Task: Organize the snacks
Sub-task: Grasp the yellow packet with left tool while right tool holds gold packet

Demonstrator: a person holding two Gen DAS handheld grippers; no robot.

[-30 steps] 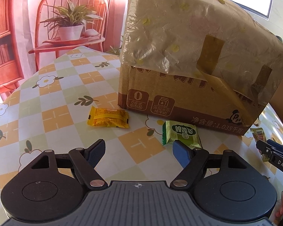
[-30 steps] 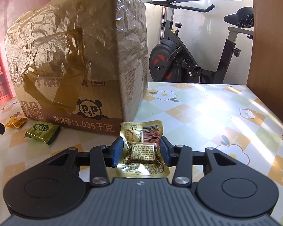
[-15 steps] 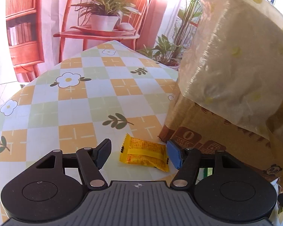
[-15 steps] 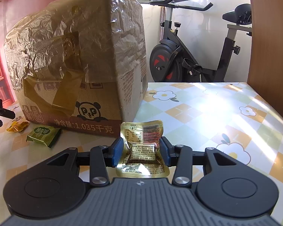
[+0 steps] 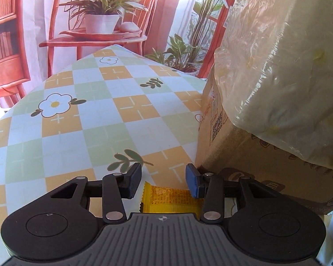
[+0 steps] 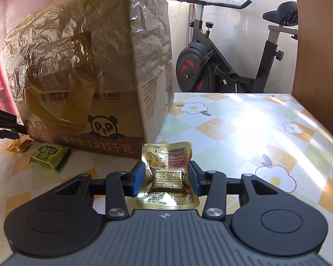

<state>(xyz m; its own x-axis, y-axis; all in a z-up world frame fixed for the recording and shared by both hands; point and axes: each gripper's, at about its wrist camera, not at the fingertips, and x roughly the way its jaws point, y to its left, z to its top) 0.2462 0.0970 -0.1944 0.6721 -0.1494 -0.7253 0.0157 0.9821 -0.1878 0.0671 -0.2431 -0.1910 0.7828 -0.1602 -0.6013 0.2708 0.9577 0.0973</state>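
Note:
My left gripper [image 5: 164, 182] is open, low over the table, with a yellow snack packet [image 5: 171, 200] lying between its fingers near the base; the pads do not touch it. The same packet shows far left in the right wrist view [image 6: 18, 145]. My right gripper [image 6: 165, 177] is shut on a gold foil snack packet [image 6: 167, 178] held just above the table. A green snack packet [image 6: 50, 156] lies in front of the cardboard box [image 6: 95, 77], which is wrapped in crumpled plastic and tape and also fills the right of the left wrist view [image 5: 277, 88].
The checked floral tablecloth [image 5: 88, 122] covers the table. An exercise bike [image 6: 222, 62] stands beyond the table's far edge. A brown wooden panel [image 6: 317, 44] rises at the right. A printed backdrop with a red chair and plant [image 5: 100, 22] hangs behind the table.
My left gripper has moved forward and left, from the green packet to the yellow packet, which now lies between its open fingers. My right gripper has stayed shut on the gold packet.

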